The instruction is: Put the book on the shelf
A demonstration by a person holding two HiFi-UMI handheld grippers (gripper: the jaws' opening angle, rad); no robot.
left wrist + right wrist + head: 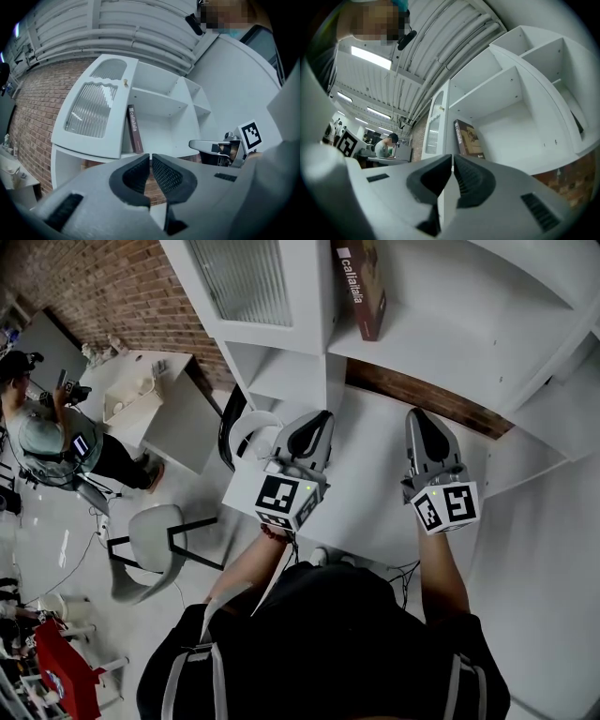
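Observation:
A dark red-brown book (361, 287) stands upright on the white shelf (441, 348), against the left wall of its compartment; it also shows as a book (134, 129) in the left gripper view and a book (467, 138) in the right one. My left gripper (317, 426) and right gripper (422, 423) hover side by side over the white desk (370, 488), below the shelf and apart from the book. Both are shut with nothing between their jaws. From the left gripper (151, 157) the right gripper shows at the right. The right gripper (453, 159) points up at the shelf.
A cabinet door with ribbed glass (248, 277) stands left of the book. Brick wall (122, 287) behind. A person (42, 427) sits at a far desk, left. A grey chair (155, 545) stands on the floor beside my desk.

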